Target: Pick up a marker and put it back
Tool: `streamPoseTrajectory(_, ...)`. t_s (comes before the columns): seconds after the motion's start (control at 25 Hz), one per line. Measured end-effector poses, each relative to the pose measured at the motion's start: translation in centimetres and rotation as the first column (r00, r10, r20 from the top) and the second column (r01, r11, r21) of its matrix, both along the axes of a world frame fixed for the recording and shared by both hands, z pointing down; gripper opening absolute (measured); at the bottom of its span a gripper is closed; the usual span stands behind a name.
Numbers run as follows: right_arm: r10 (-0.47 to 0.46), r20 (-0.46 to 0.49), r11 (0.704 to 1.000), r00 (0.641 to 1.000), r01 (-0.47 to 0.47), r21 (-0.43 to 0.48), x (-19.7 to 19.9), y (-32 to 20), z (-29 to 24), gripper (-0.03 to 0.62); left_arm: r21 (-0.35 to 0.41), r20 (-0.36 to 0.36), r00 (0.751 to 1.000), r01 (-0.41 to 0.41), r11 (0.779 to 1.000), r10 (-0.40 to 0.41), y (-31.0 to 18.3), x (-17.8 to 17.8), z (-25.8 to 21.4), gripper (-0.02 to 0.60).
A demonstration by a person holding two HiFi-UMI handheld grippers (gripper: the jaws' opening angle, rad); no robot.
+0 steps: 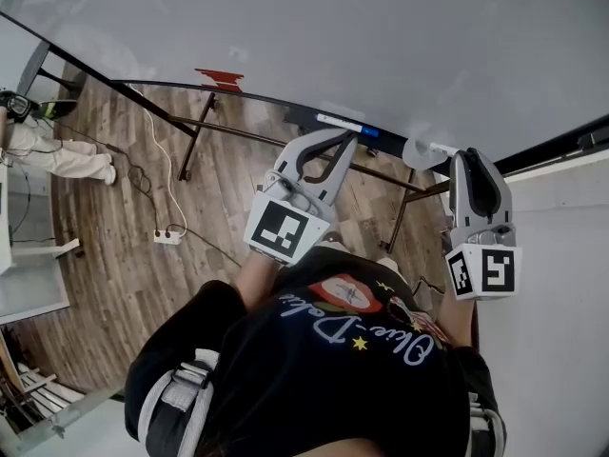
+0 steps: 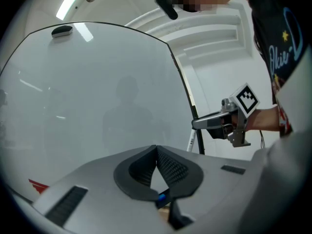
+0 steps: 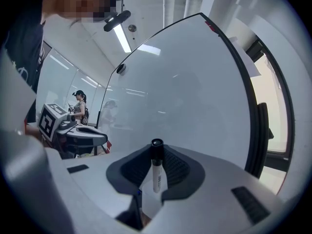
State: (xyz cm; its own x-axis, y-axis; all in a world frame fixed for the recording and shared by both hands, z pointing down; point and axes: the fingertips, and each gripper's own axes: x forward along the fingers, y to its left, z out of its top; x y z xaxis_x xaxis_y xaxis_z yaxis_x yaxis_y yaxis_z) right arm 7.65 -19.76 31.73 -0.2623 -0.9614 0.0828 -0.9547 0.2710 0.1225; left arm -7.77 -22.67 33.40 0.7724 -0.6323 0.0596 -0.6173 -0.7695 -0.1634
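Marker (image 3: 157, 177) is not on the left side: our left claw (image 2: 156, 147) is clenched shut on nothing, facing the whiteboard (image 2: 97, 96). To its right, our right claw (image 3: 156, 152) grasps the marker, which stands between the pads with its black cap just past the tips. We judge that this slim round body could swivel or slide in the grasp. If released above the ledge (image 1: 285, 112), left of the right claw, it could roll off to the floor.
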Motion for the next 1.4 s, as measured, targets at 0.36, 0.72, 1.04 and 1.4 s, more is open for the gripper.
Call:
streamPoseTrajectory(0.36, 0.008, 0.014, 1.0, 1.0, -0.008, -0.025, 0.0, -1.7, 1.4, 0.067, 0.004, -0.009, 1.0, 0.022, 1.0, -0.022, -0.7, -0.7, -0.3, 0.003)
streamPoseTrajectory(0.72, 0.019, 0.019, 0.998, 1.0, -0.018, -0.056, 0.2, -2.9, 3.8, 0.067, -0.065, -0.062, 0.997, 0.032, 0.997, -0.036, -1.4, -1.5, 0.2, 0.004)
streamPoseTrajectory(1.04, 0.028, 0.017, 0.996, 0.999, -0.027, -0.082, 0.1, -3.8, 5.7, 0.067, -0.055, -0.011, 1.0, 0.017, 0.998, -0.018, -1.6, -1.2, 0.7, 0.003)
streamPoseTrajectory(1.4, 0.024, 0.052, 0.992, 0.998, -0.017, -0.122, 0.0, -5.0, 8.1, 0.067, -0.068, -0.001, 0.999, 0.049, 0.996, -0.049, -2.2, -2.1, 1.2, 0.003)
